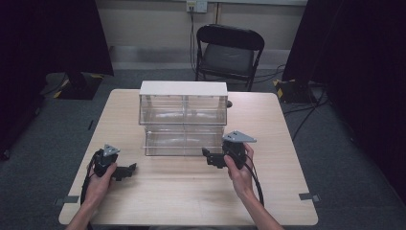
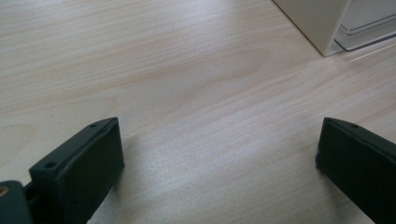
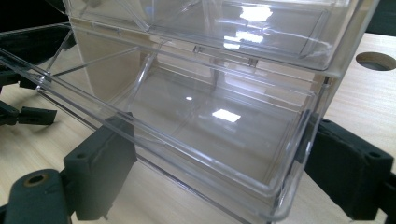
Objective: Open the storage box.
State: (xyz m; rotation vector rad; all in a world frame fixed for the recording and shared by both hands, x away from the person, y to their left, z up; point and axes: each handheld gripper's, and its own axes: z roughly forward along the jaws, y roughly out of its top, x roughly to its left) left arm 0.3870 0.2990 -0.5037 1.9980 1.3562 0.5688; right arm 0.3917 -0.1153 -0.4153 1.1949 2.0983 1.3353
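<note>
a: drawer unit point(image 1: 183, 117) sits mid-counter, toward the far edge, one clear bottom drawer point(image 3: 205, 135) tilted open.
b: the surface?
a: pale wood counter point(image 1: 268, 120), grey carpet floor point(image 1: 344, 158), dark curtains either side.
b: counts?
a: one unit, one folding chair point(image 1: 229, 50) behind, two tongs.
b: their state?
a: left tongs point(image 2: 219, 163) spread over bare wood, near the unit's corner. right tongs point(image 3: 219, 172) spread, straddling the open drawer's end.
</note>
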